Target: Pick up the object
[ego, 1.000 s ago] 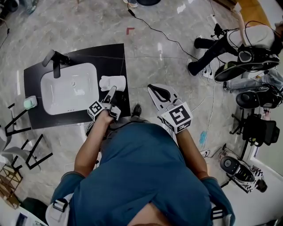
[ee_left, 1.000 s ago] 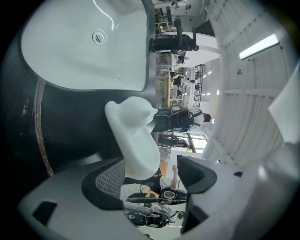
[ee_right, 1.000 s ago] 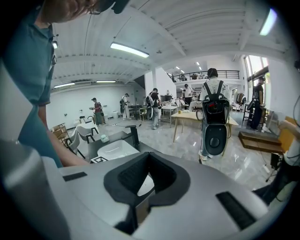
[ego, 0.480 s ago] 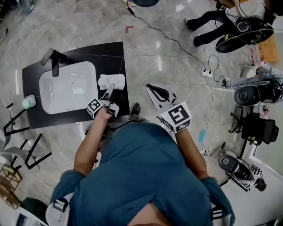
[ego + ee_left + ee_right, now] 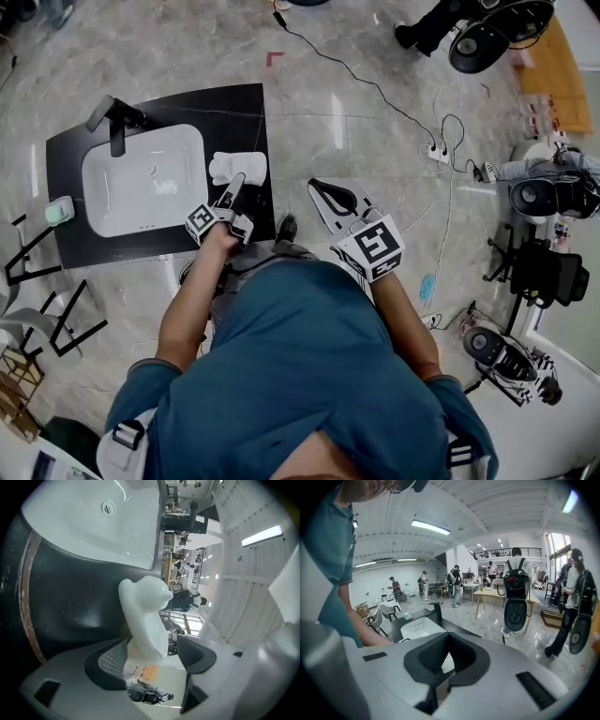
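Glossy white object (image 5: 237, 167), lying on black countertop (image 5: 248, 117), beside sink (image 5: 122, 197)

White object's (image 5: 143, 611) base behind left tool (image 5: 152, 660)

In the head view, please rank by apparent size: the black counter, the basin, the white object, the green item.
Largest to smallest:
1. counter
2. basin
3. white object
4. green item
No two look alike in size.

White figure (image 5: 143, 616) looks like smooth, glossy plastic. Basin (image 5: 141, 183) is shiny white too, black surface (image 5: 239, 117) pretty matt, floor (image 5: 356, 122) polished stone-look tile.
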The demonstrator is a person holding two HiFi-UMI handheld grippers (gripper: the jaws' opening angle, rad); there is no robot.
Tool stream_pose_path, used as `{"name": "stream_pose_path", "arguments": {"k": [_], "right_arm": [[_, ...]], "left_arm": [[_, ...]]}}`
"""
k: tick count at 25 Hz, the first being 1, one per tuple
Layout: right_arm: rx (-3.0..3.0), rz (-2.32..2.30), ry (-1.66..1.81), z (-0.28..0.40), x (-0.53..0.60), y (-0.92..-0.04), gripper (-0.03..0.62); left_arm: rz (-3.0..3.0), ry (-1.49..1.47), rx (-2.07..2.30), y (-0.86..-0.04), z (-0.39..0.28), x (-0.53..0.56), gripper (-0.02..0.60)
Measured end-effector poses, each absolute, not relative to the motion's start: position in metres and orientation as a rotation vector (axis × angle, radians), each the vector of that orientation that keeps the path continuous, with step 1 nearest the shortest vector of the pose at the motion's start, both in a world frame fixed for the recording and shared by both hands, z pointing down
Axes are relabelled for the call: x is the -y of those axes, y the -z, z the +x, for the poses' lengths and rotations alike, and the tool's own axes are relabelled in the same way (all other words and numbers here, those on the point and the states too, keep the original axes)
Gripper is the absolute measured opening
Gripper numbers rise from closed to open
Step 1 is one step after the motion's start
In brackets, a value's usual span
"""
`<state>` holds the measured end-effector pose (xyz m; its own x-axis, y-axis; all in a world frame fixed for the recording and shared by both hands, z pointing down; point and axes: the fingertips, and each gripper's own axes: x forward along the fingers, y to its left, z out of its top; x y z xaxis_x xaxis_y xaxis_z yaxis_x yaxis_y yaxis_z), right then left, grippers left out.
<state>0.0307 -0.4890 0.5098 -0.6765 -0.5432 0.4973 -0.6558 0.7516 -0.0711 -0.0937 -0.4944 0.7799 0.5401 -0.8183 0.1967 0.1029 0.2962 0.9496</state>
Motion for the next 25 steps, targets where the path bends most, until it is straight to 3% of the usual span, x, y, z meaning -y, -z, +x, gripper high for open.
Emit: {"name": "stream_pose_path", "arguments": {"k": [17,25], "right_arm": [[2.487,0.869,-0.346,0.022,0.472,-0.517,0.014],[2.492,0.862,-0.341,0.02,0.465,-0.519,0.014]], "left_arm": [[1.122,0.771,0.751,-0.774,-0.095,0.495,0.252],[1.122,0.746,0.789,-0.784,-0.098,0.491,0.173]]}}
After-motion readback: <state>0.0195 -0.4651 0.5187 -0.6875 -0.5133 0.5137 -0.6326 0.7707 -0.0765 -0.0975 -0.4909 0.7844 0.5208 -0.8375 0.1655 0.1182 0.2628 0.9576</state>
